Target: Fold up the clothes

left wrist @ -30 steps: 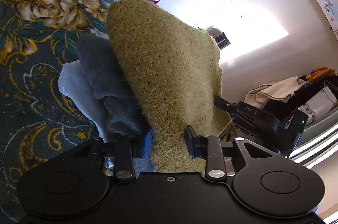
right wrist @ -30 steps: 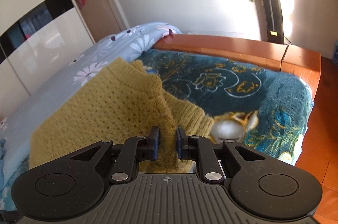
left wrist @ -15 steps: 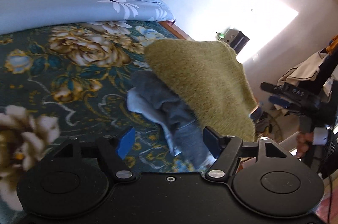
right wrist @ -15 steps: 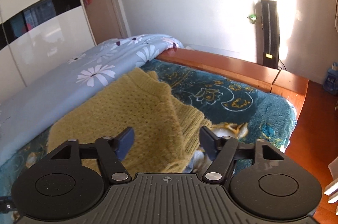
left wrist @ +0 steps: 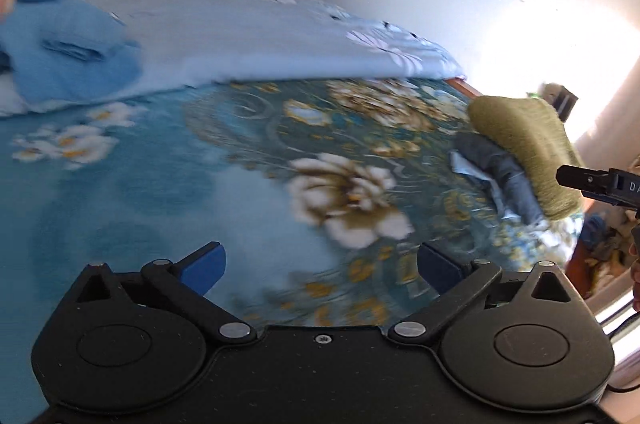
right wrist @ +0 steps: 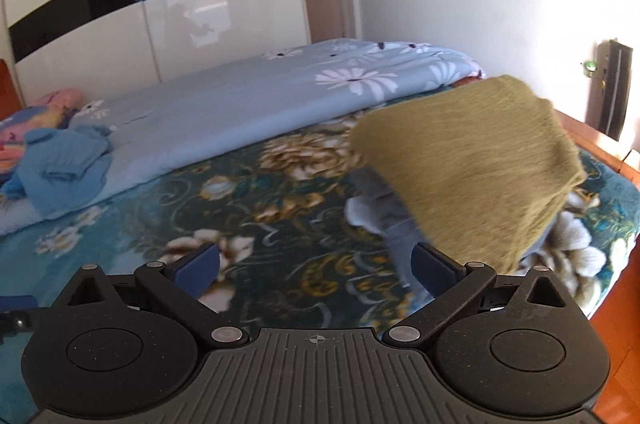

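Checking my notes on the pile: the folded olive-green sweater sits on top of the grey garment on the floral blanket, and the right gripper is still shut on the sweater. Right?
Not quite. The right gripper is open and empty, its fingers spread, as the right wrist view shows. The rest holds: the olive-green sweater lies on the grey garment on the floral blanket.

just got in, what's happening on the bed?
Clothes folding on the bed. Both tongs, left and right, are open and hold nothing. The folded olive sweater sits on top of a stack with a grey garment beneath, on the floral blanket. A loose blue garment lies unfolded further up the bed.
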### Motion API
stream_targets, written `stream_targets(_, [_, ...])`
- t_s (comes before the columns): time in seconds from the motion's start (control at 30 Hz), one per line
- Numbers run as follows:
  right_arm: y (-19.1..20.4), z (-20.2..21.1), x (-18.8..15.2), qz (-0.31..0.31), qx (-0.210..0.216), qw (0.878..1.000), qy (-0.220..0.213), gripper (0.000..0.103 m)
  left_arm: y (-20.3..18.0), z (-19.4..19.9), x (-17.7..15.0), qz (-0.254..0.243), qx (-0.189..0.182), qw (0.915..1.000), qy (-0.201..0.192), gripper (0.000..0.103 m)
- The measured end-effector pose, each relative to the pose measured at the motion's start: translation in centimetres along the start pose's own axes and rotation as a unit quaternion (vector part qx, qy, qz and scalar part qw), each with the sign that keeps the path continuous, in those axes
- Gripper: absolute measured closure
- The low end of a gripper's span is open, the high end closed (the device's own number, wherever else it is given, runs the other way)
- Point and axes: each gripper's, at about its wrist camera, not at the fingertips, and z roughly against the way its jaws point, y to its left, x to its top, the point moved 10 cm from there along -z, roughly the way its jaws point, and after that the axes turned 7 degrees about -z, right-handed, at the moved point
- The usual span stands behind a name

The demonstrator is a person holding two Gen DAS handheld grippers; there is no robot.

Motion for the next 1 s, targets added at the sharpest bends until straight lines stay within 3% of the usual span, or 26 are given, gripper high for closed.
stream_targets(0.17, [10.3,-1.0,-6.2,-0.004,0.08,0.996,0.045,0.0,6.6,4.9,-3.4,-0.011,0.078,0.9969,-0.004,0.002])
stream_targets(0.43, [23.6,-1.2,-17.5,-0.006,0.174,0.977,0.122,0.0,15.8,12.3,-9.8,0.058,0.173,0.9832,0.003,0.002])
stream_targets(0.53, [26.7,-0.4,-20.8,0.022,0.178,0.974,0.137,0.0,18.2,14.9,-11.8,0.07,0.206,0.9761,0.003,0.002])
stream_targets(0.7, [28.9,2.4,-24.4,0.059,0.144,0.981,0.116,0.0,19.7,17.8,-15.0,0.091,0.236,0.9675,0.002,0.002])
stream_targets(0.9, [31.4,4.7,-28.5,0.116,0.145,0.975,0.12,0.0,19.2,19.2,-17.5,0.11,0.24,0.9641,-0.03,0.002])
stream_targets(1.0, [32.3,5.8,-30.0,0.148,0.148,0.972,0.11,0.0,18.9,19.7,-18.1,0.095,0.246,0.9635,-0.045,0.002])
